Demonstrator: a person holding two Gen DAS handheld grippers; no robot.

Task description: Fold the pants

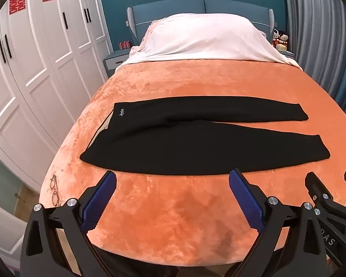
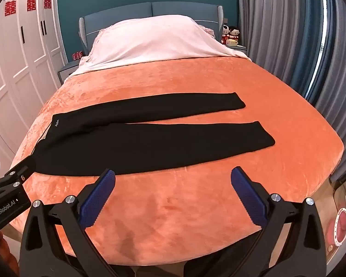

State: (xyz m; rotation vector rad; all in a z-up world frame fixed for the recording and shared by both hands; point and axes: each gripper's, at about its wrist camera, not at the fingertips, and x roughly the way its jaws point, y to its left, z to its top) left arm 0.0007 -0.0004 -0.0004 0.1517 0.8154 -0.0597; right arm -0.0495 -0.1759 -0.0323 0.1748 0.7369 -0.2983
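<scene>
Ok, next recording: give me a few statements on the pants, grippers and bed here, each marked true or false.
1. The black pants lie spread flat, legs apart. True.
2. The left gripper is shut on the waistband. False: its fingers are open, holding nothing, short of the pants.
3. The right gripper is open and empty. True.
4. The waistband points toward the curtains. False: it points toward the white wardrobe.
5. Eyeglasses lie on the orange blanket near its edge. True.
</scene>
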